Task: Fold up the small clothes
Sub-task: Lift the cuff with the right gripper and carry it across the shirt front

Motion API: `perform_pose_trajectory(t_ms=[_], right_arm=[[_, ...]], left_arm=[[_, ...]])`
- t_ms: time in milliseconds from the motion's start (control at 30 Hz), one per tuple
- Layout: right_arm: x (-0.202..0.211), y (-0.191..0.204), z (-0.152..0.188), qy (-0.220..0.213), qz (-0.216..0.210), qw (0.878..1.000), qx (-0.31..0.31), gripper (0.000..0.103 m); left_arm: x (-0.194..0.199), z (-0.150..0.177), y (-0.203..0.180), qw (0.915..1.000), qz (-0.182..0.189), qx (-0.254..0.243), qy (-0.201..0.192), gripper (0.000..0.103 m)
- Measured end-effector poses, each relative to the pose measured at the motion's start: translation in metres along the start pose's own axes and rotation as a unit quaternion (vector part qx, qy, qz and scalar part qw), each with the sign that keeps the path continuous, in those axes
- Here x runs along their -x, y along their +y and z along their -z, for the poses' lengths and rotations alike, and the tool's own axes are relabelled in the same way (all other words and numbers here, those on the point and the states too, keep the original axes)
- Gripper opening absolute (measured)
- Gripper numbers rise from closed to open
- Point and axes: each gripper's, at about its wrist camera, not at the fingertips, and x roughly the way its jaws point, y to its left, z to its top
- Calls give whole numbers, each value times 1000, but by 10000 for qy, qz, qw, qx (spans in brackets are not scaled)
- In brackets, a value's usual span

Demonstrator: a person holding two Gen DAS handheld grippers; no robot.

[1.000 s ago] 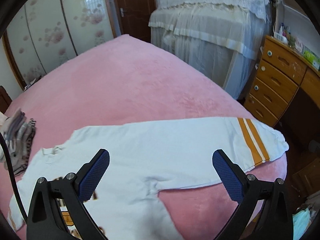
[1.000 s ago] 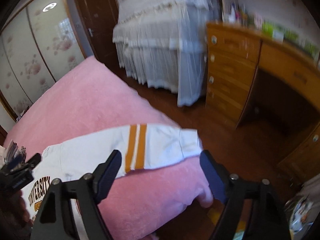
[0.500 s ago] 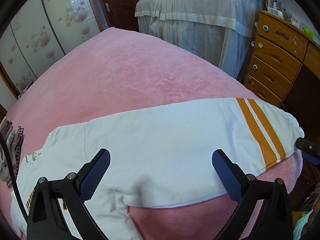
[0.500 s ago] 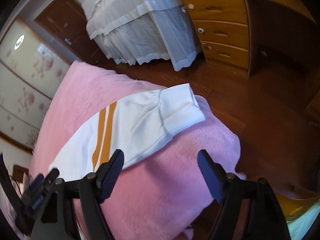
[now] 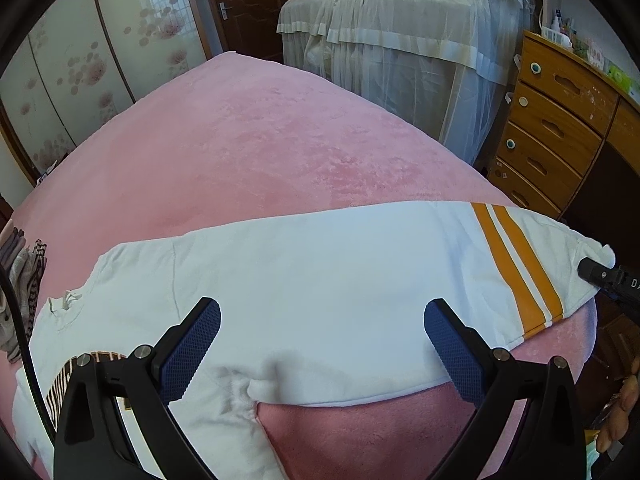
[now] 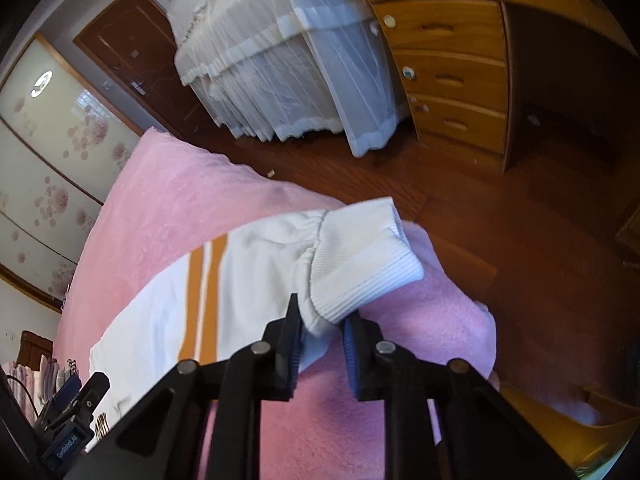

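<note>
While the white sweatshirt [image 5: 320,280] lies flat, orange-striped sleeve outstretched, the right gripper [image 6: 322,330] has just closed on its cuff [image 6: 360,256]; the left gripper [image 5: 322,344] hovers wide open, tilted down.

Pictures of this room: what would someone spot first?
Probably the white sweatshirt spread flat on the pink blanket, its sleeve with two orange stripes reaching the bed's corner. Next, the right gripper, whose jaws have just been closing onto the ribbed cuff, while the left gripper hovers open above the sweatshirt.
</note>
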Motion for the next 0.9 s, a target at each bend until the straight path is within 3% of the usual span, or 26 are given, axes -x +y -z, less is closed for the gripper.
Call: perform_pose_trajectory(t_ms=[233, 467, 700, 900], right_arm=[[48, 53, -3, -504, -483, 9959, 571, 16], [99, 131, 12, -796, -1234, 9791, 1409, 16], [116, 205, 51, -687, -1752, 9578, 2174, 16], [109, 263, 90, -412, -2120, 9399, 2644, 16]], left_arm=[[31, 4, 26, 9997, -118, 154, -174, 102], [68, 21, 77, 9984, -369, 364, -226, 102], [111, 45, 151, 9929, -803, 801, -353, 102], [141, 75, 237, 9817, -995, 1577, -376, 102]])
